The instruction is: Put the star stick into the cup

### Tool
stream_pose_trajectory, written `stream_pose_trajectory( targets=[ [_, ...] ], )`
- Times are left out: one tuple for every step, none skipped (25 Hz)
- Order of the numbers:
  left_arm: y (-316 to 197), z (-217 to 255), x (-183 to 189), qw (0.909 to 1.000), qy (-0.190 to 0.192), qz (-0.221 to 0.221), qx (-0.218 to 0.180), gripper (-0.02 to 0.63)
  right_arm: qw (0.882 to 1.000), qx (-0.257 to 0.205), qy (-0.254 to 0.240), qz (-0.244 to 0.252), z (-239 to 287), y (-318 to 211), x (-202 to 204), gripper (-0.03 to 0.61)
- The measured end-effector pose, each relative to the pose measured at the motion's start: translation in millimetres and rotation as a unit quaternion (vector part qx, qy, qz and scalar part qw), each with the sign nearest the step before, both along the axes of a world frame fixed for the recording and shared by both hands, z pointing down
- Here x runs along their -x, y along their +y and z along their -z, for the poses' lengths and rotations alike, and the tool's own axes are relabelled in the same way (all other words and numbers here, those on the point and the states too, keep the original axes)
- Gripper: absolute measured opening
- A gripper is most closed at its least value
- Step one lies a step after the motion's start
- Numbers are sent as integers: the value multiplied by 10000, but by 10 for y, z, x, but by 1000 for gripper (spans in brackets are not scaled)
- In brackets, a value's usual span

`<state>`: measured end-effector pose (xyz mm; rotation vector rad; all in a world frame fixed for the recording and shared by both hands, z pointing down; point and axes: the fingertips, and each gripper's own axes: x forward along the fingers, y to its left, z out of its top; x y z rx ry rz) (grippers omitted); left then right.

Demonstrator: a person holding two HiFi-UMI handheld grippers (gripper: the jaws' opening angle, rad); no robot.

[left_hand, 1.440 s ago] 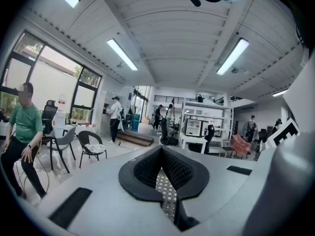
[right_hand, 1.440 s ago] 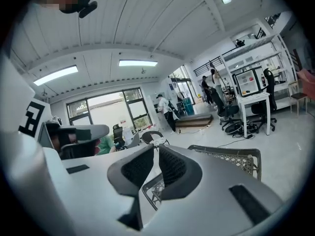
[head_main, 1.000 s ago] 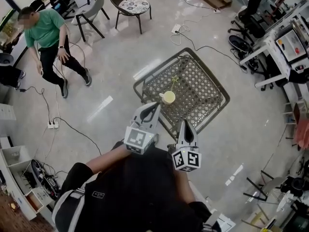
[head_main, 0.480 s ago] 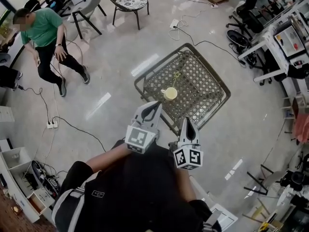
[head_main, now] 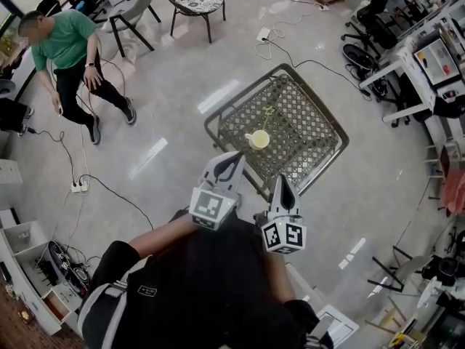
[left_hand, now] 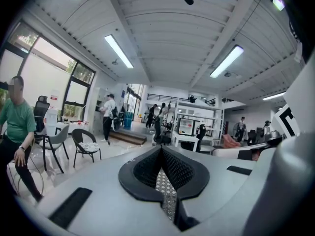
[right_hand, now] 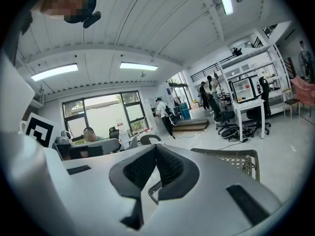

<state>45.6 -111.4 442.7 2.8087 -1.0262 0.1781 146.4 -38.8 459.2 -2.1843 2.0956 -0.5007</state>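
Faintly, star stick [head_main: 267, 118] lengthwise from cup [head_main: 259, 139] toward far table [head_main: 306, 134] edge.

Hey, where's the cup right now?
In the head view, the cup stands near the middle of the mesh table, just ahead of the left gripper, with the star stick right beyond it.

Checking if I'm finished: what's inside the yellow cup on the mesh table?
The cup shows only pale yellow inside. The green star stick meets its far rim; standing inside or lying on the table behind, I can't tell.
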Motion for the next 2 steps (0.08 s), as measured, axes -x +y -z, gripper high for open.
stream_pose_trajectory(
  targets=[
    [4, -14, 8, 10000, 14, 3, 24, 15, 10000, 5, -4, -6, -7, 3, 9, 11],
    [10, -34, 17, 10000, 27, 5, 50, 15, 10000, 11, -11, -12, -14, 6, 19, 11]
  ],
)
